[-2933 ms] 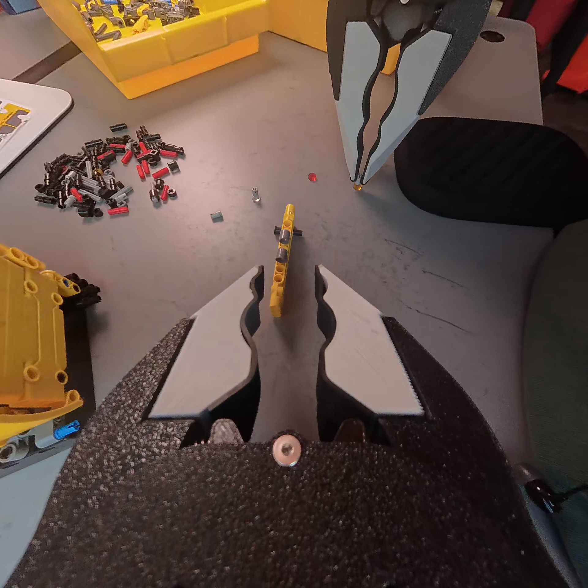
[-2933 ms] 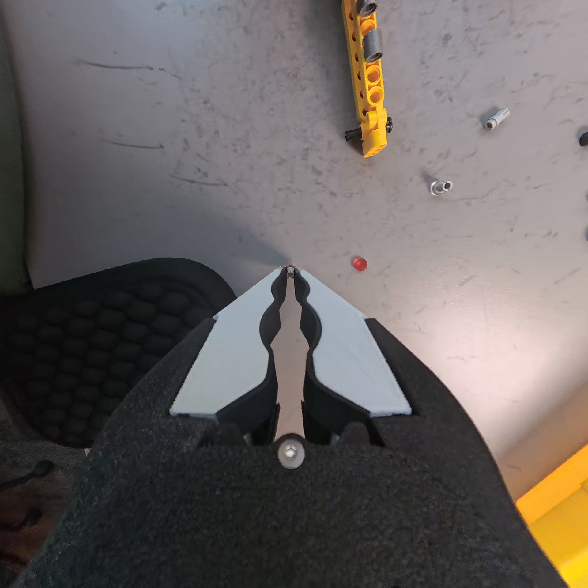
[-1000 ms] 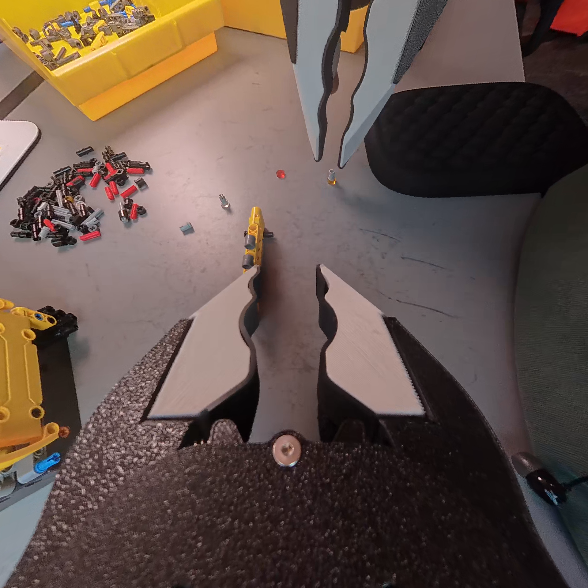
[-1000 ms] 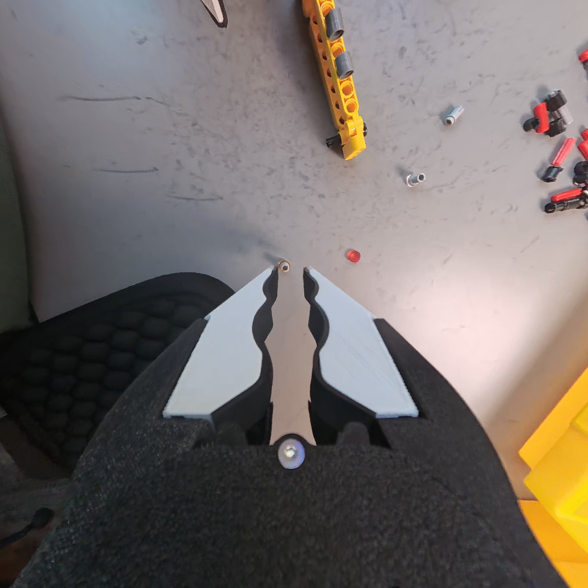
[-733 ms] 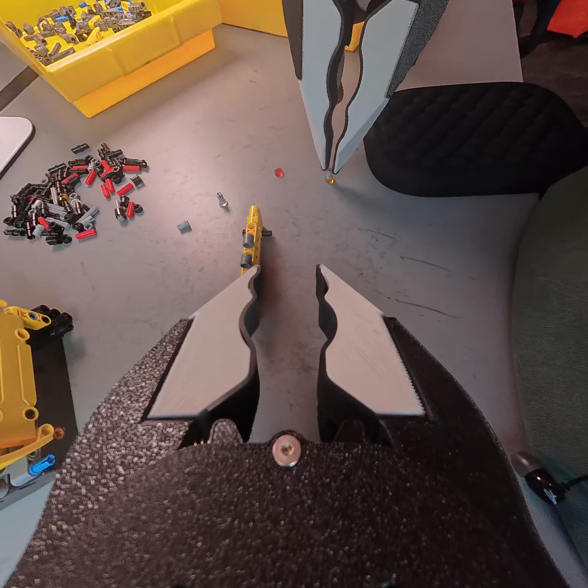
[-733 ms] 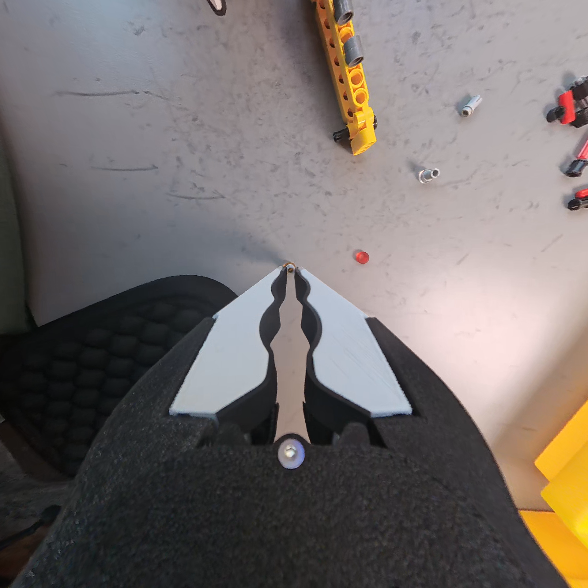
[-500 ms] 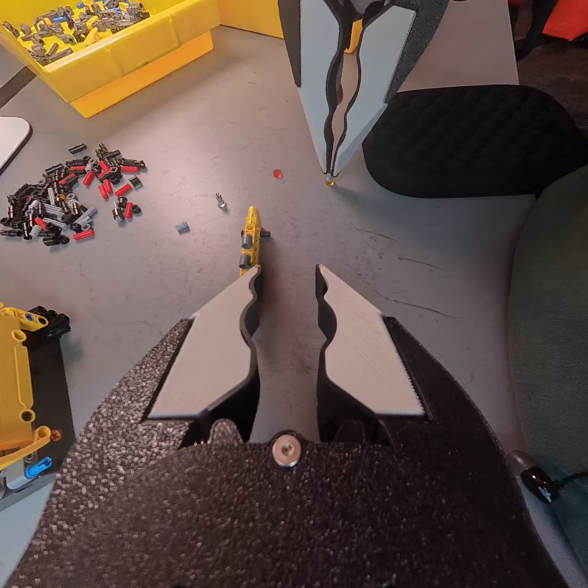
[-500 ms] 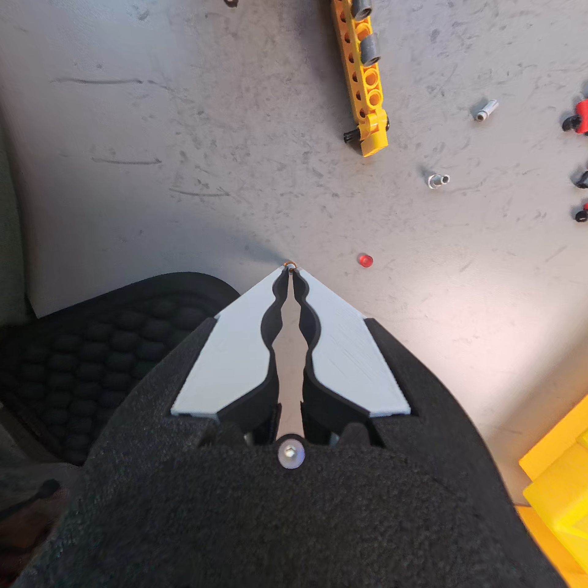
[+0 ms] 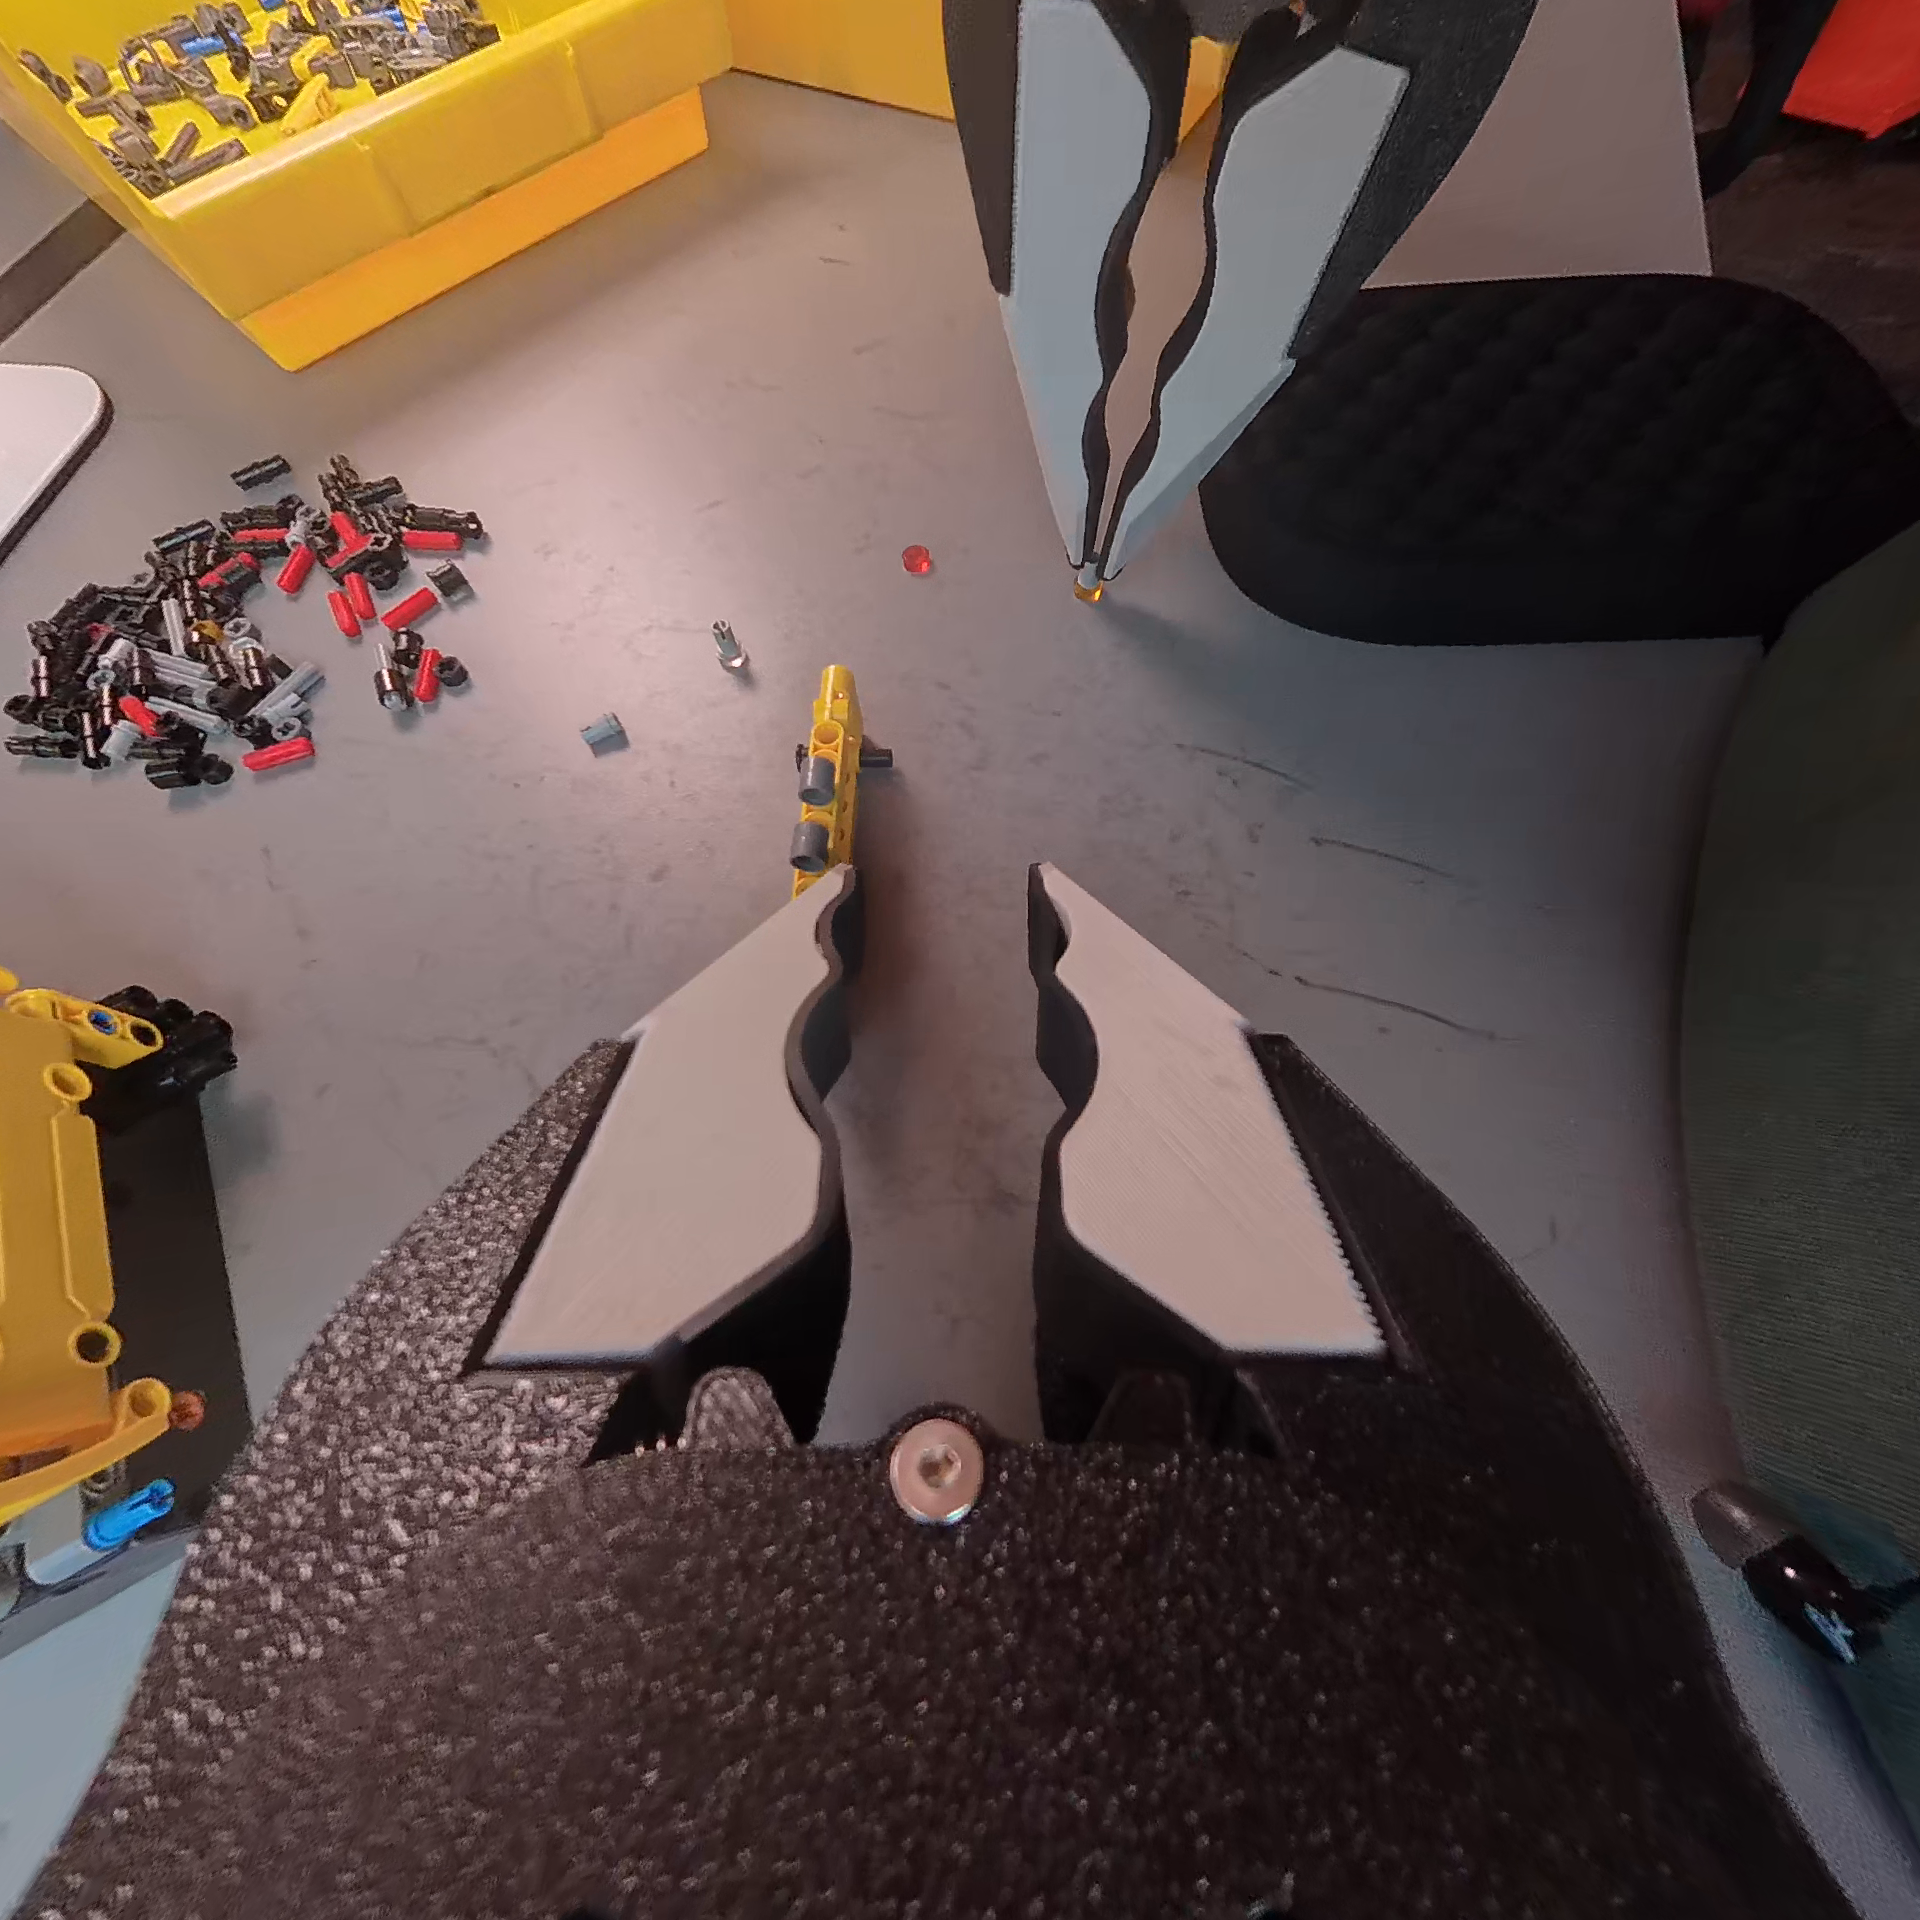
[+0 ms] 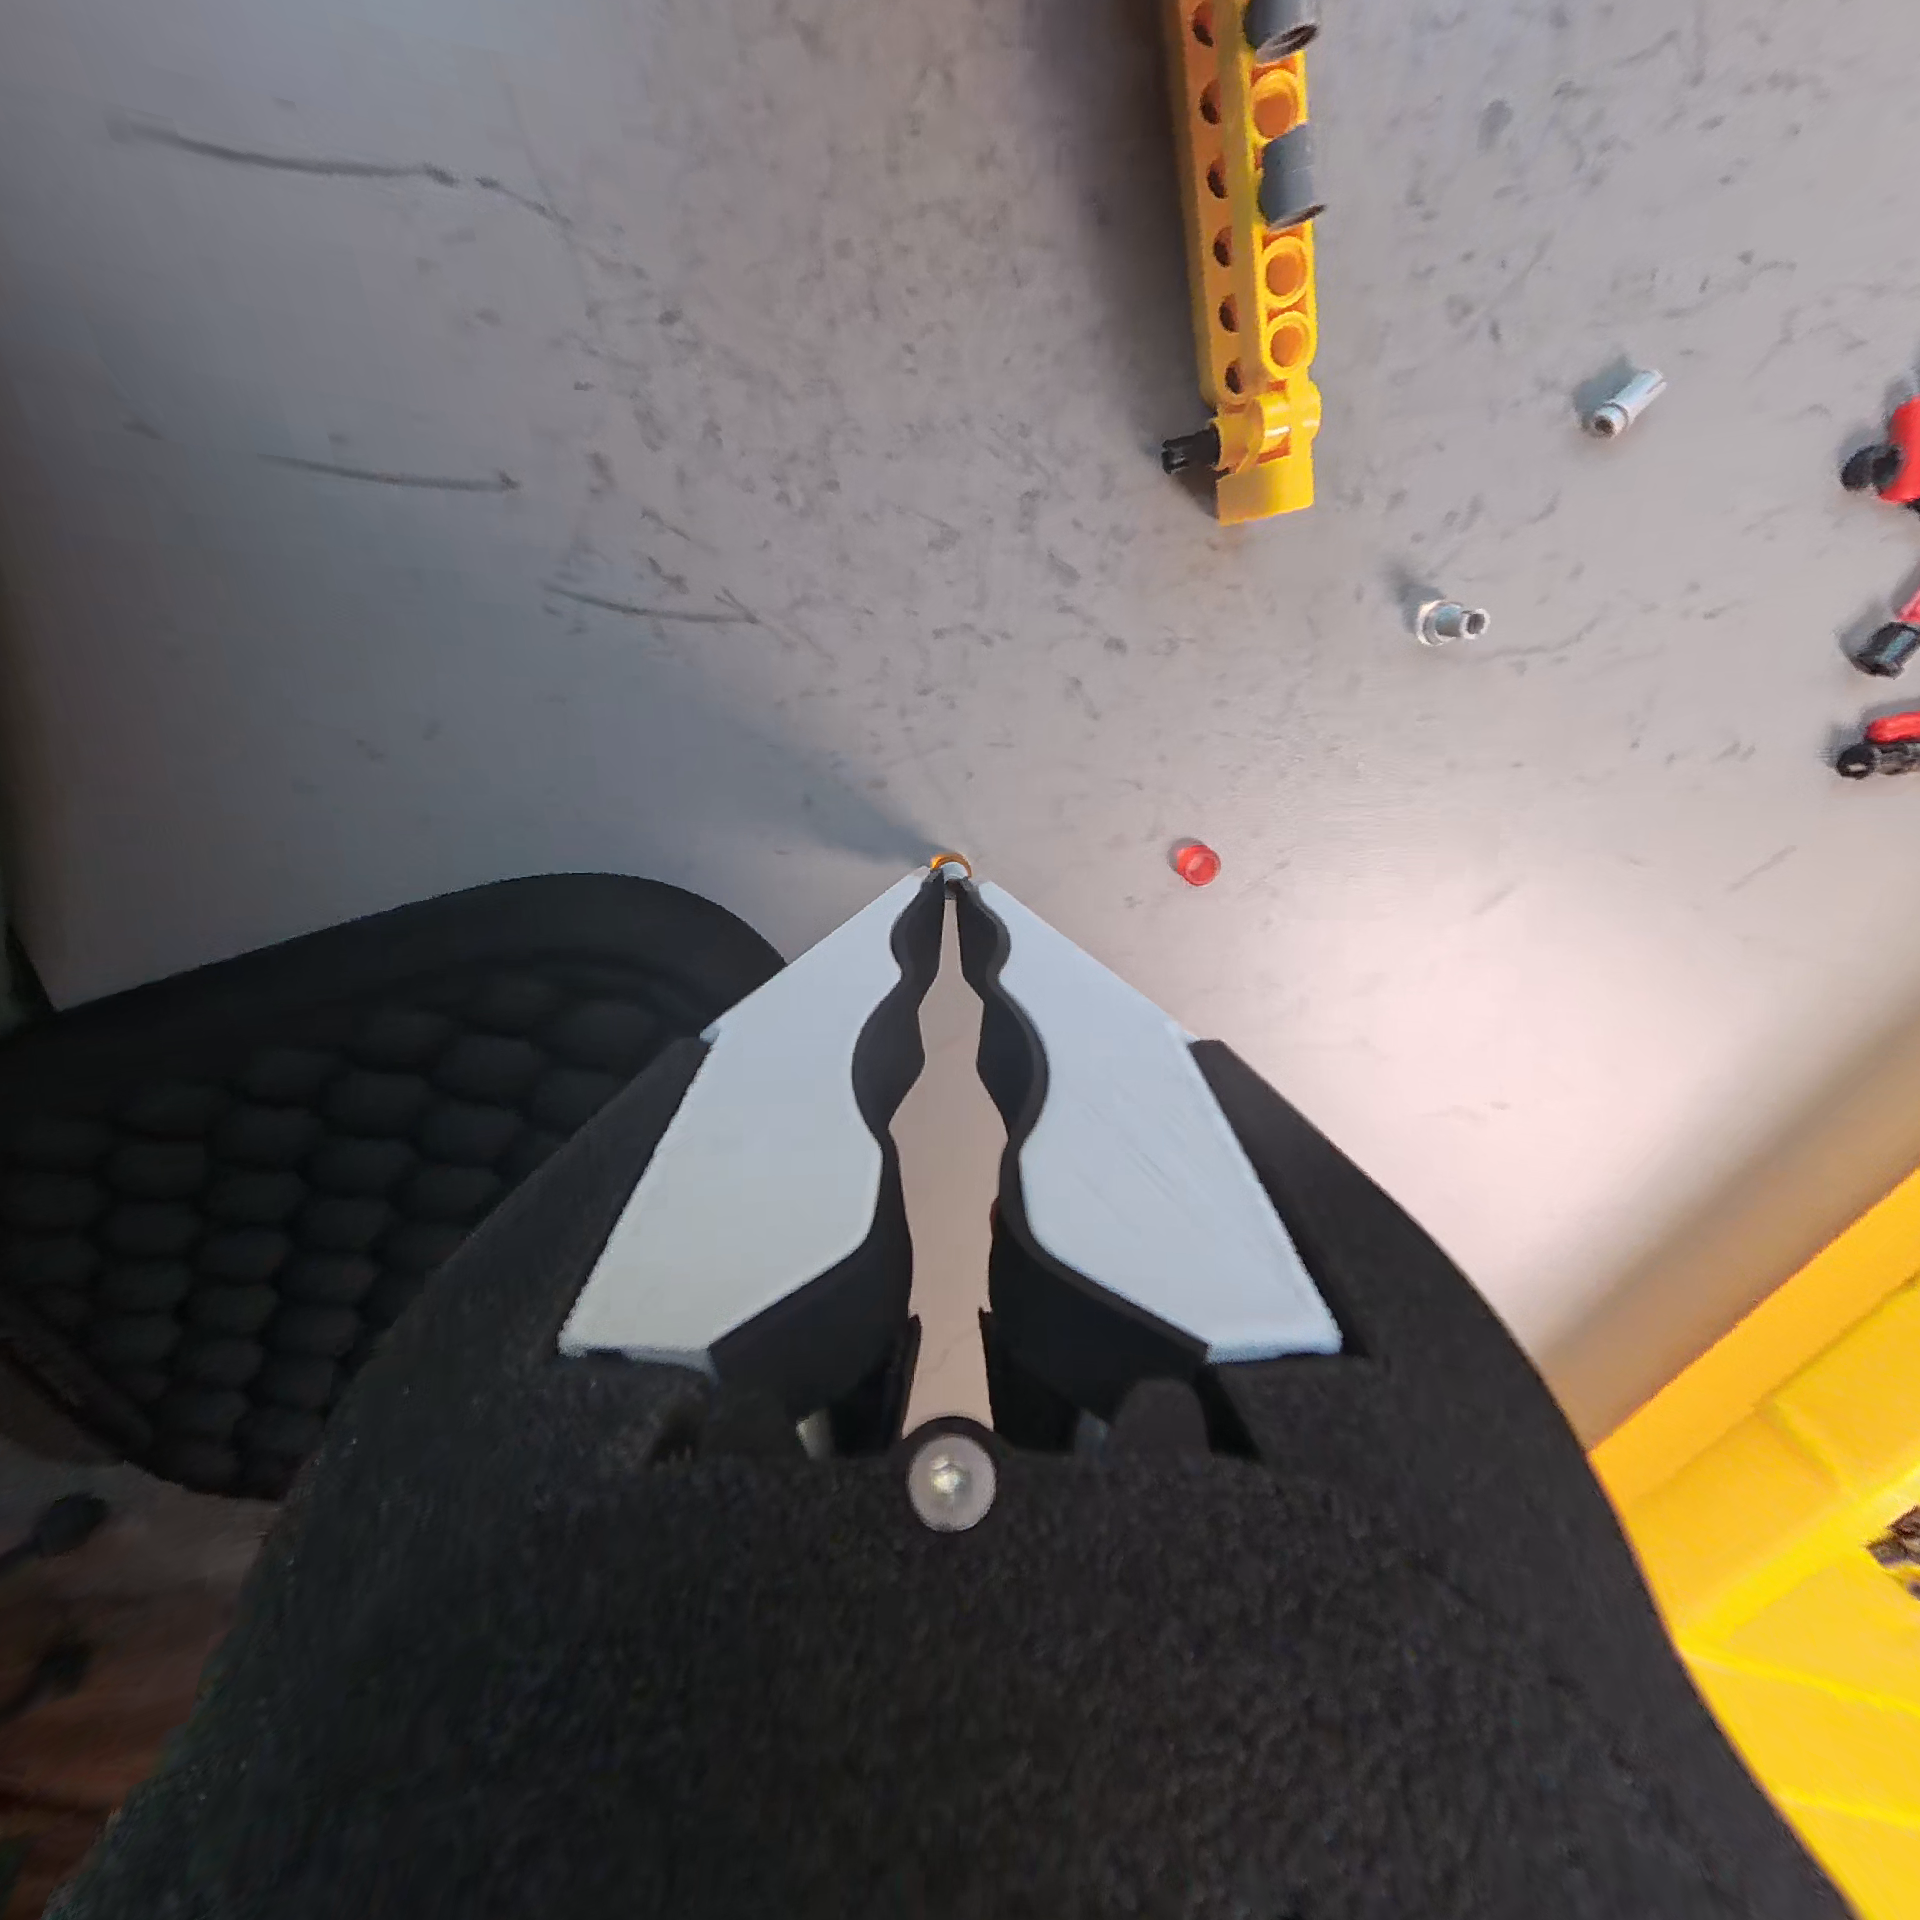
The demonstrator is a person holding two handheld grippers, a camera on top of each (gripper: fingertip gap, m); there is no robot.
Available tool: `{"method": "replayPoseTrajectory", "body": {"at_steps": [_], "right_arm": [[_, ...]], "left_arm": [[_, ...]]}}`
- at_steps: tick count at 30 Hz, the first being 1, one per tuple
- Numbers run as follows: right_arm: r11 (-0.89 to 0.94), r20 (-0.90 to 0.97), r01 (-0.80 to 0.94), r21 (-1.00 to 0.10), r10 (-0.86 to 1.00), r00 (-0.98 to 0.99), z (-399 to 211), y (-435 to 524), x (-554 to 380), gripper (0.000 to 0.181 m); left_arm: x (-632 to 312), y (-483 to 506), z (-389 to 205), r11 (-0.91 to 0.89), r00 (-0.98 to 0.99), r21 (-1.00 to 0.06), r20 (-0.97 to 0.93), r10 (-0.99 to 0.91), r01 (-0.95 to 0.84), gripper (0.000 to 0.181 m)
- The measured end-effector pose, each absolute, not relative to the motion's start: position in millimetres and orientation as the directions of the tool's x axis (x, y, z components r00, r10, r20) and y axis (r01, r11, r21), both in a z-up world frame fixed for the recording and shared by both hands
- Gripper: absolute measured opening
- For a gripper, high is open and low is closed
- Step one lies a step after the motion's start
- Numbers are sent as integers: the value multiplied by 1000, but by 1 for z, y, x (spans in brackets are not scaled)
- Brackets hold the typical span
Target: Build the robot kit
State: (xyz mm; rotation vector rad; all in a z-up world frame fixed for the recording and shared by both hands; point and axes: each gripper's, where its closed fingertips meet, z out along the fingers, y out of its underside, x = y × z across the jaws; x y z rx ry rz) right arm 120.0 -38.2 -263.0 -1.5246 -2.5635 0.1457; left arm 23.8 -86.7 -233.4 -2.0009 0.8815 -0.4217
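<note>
Right gripper (image 10: 948,888): fingers pinched together at the tips on a small orange-tipped pin (image 10: 950,861), which stands at the worktop (image 10: 727,416) surface just ahead of the tips. The left wrist view shows the same from outside: right gripper (image 9: 1093,566) pointing steeply down, pin (image 9: 1087,589) poking out below the tips, touching or nearly touching the worktop; cannot tell which. So the pin is gripped but not visibly lifted clear.

Left gripper (image 9: 940,888): fingers spread apart, nothing between them. The yellow beam (image 9: 828,769) lies flat on the worktop, its near end just beside or under the left finger tip; contact cannot be told. The beam carries two grey bushes and a black pin near its far end.

Loose on the worktop: a red stud (image 9: 916,560) near the right gripper, a grey pin (image 9: 729,644), a small grey piece (image 9: 603,734).

View differences:
- Left wrist view only: pile of black, red and grey pins (image 9: 229,623) at left; yellow bin (image 9: 364,177) of parts behind; yellow model (image 9: 62,1226) at left edge; white object (image 9: 42,436) at far left, cut off.
- Right wrist view only: the beam's (image 10: 1252,260) holes and bushes seen close from above; a second grey pin (image 10: 1619,400) lying beyond the first (image 10: 1449,621). The left gripper is out of frame.
- Both: black mesh cushion (image 9: 1538,457) beside the right gripper.
</note>
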Motion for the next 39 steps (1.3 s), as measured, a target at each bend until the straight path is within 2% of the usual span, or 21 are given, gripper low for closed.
{"method": "replayPoseTrajectory", "body": {"at_steps": [4, 8, 11, 17, 24, 26, 30, 36, 39], "right_arm": [[457, 109, 865, -206, 889, -444, -261, -37, 121, 3], [308, 110, 889, -338, 951, -288, -235, -1, 106, 3], [303, 152, 907, -293, 951, -269, -240, 34, 104, 3], [318, 107, 920, -231, 948, -301, -260, 47, 98, 3], [322, 112, 916, -240, 946, -303, -261, 49, 94, 4], [318, 110, 915, -246, 948, -300, -259, 49, 93, 13], [320, 130, 882, -346, 947, -293, -236, 46, 75, 26], [389, 115, 832, -395, 920, -376, -240, 14, 73, 16], [325, 118, 806, -495, 944, -308, -240, 8, 49, 17]], "left_arm": [[25, -87, -232, -352, 687, -836, -41, -725, -421, 31], [26, -87, -233, -349, 686, -833, -49, -726, -429, 31], [26, -87, -233, -349, 685, -834, -47, -727, -428, 31], [23, -86, -234, -359, 692, -831, -42, -721, -424, 31], [25, -87, -234, -365, 686, -835, -20, -728, -411, 32], [25, -87, -235, -366, 686, -835, -19, -727, -411, 32], [24, -86, -235, -373, 690, -835, -12, -723, -405, 31], [24, -86, -234, -370, 692, -836, -16, -722, -405, 32], [25, -87, -234, -368, 687, -836, -15, -726, -407, 31]]}}
